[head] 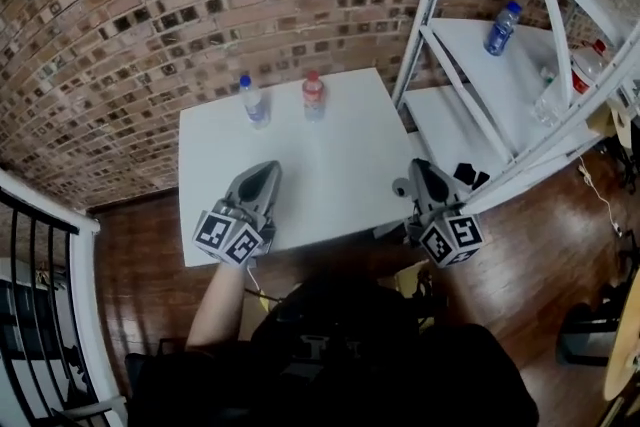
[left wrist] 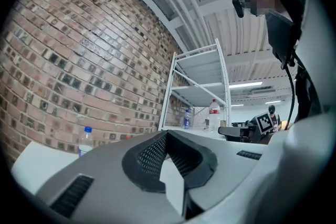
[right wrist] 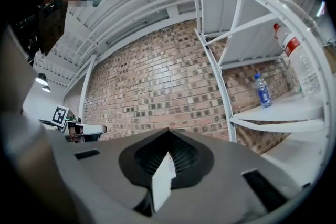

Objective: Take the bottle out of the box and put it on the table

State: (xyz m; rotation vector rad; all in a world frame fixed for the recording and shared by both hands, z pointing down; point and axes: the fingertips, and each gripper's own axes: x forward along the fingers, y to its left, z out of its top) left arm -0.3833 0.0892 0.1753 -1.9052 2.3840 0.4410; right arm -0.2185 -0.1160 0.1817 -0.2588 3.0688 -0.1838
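Seemingly idle, the left gripper [head: 262,173] and right gripper [head: 424,169] hang closed and empty by the table's [head: 340,165] near edge; two bottles [head: 254,102] stand at its far side. No box shows. Jaws should open wide before any reach.

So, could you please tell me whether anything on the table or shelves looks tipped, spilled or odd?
Nothing stands out. The blue-capped bottle and the red-capped bottle stand upright and apart on the white table, with no spill visible. The blue bottle on the shelf rack is upright too.
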